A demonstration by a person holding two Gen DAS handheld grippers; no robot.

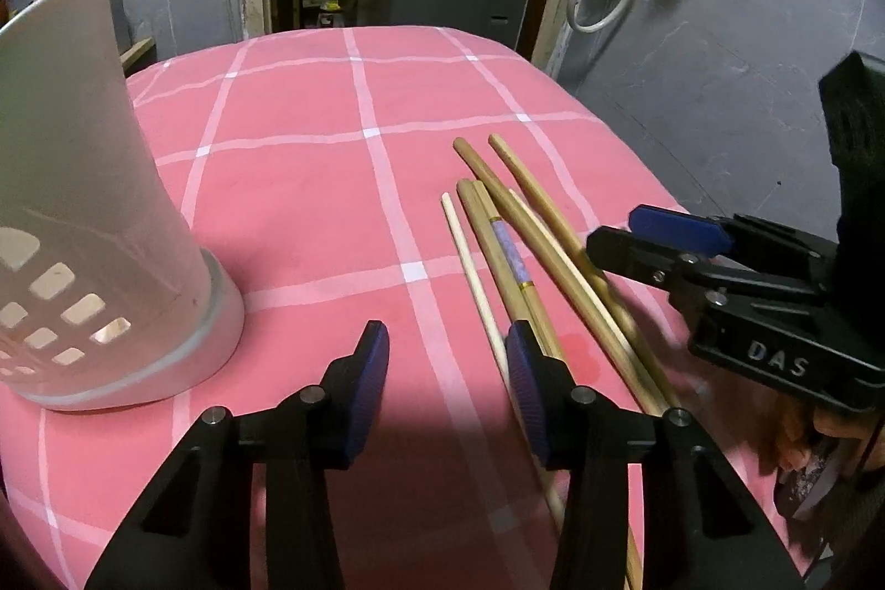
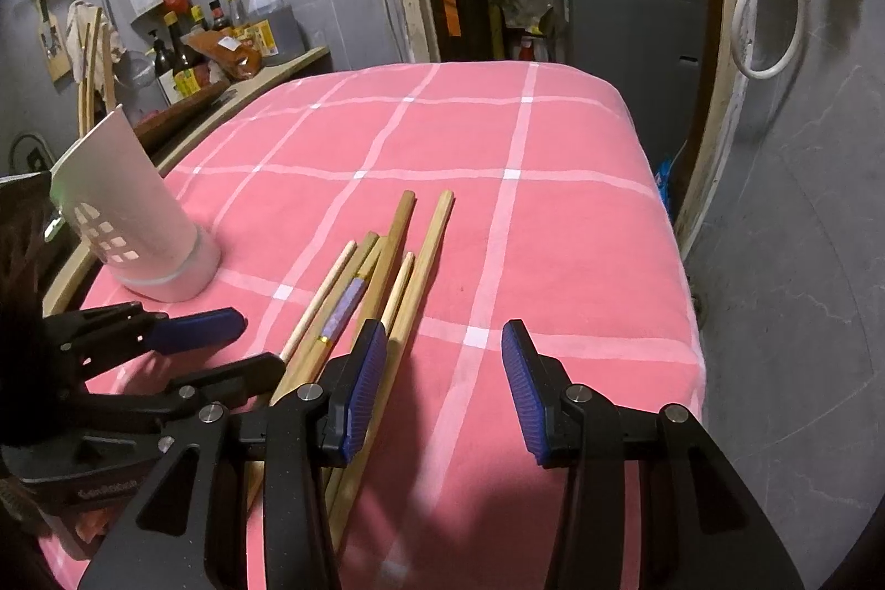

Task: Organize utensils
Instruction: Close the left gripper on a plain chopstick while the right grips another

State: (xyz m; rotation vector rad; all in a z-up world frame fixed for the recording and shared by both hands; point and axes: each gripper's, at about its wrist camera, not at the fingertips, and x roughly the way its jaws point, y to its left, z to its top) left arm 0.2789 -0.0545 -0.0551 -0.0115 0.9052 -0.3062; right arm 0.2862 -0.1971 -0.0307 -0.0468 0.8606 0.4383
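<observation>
A: How far along?
B: Barely begun. The chopsticks [image 1: 520, 252] lie loose on the pink cloth [image 1: 310, 181], right of centre; the white holder [image 1: 105, 258] at left shows none inside.
A: Grippers?
B: The left gripper [image 1: 445, 369] and the right gripper [image 2: 442, 369] both have jaws apart, clamping nothing

light: dim indoor, coming from above and behind the cameras | shadows: broad dark patch on the pink checked cloth [image 1: 310, 181] beneath each gripper | blur: right gripper [image 1: 625, 236] smeared in left view | distortion: strong fisheye bending, black vignette corners | glare: mild on white utensil holder [image 1: 83, 181]
</observation>
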